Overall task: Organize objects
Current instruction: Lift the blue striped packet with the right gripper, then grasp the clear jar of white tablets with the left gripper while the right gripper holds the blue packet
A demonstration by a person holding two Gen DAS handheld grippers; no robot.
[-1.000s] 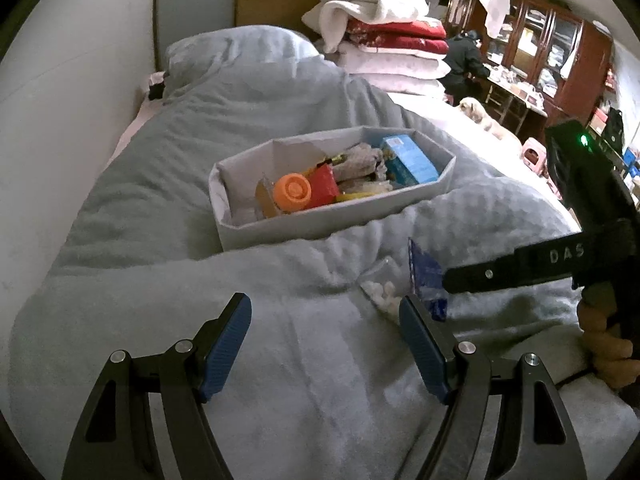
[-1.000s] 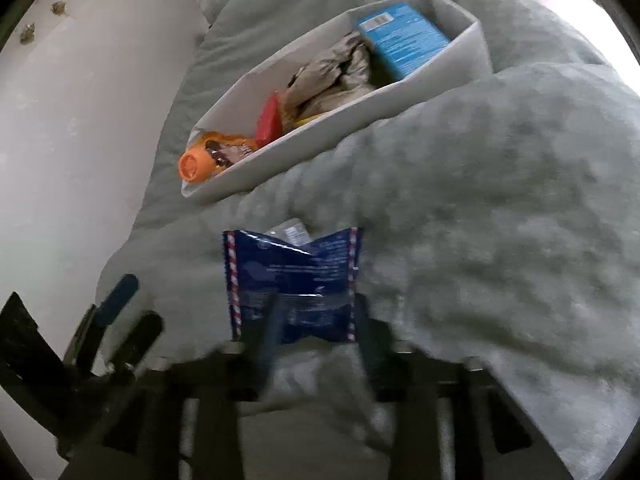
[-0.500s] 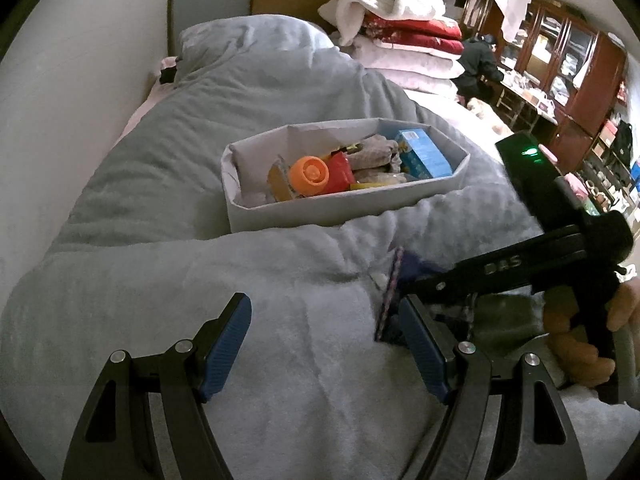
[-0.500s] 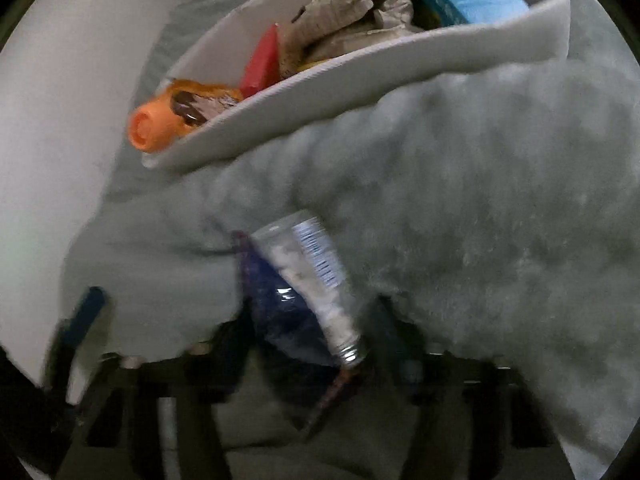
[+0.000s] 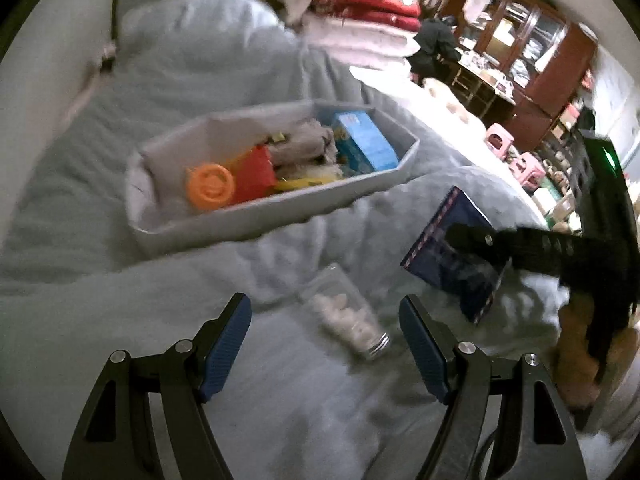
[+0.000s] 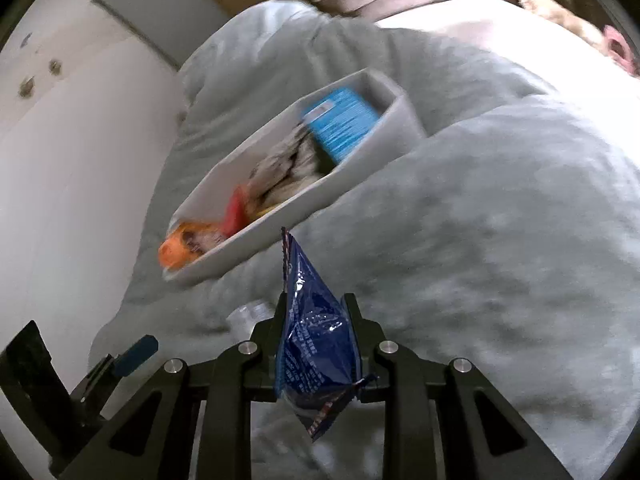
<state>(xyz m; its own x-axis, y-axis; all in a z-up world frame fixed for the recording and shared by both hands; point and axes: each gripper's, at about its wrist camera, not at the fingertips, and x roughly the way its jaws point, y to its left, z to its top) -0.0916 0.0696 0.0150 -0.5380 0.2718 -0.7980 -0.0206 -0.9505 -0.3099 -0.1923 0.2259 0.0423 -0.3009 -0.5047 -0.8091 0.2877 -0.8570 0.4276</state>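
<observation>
A grey fabric bin (image 5: 280, 204) sits on the grey blanket and holds an orange-capped item (image 5: 210, 186), a red pack, crumpled wrappers and a light blue box (image 5: 364, 142). My right gripper (image 6: 316, 320) is shut on a dark blue snack packet (image 6: 316, 344) and holds it above the blanket, right of the bin (image 6: 376, 140); the packet also shows in the left wrist view (image 5: 452, 256). A clear jar of white pieces (image 5: 348, 312) lies on the blanket between the fingers of my open, empty left gripper (image 5: 326, 344).
The grey blanket (image 5: 200, 360) covers a bed beside a white wall (image 6: 60, 160). Folded quilts (image 5: 360, 12) are stacked at the bed's far end. Wooden cabinets (image 5: 532, 48) and pink stools (image 5: 500, 142) stand to the right.
My right gripper has lifted the blue packet off the blanket and away from the jar, which now lies alone. My left gripper has moved closer to the jar.
</observation>
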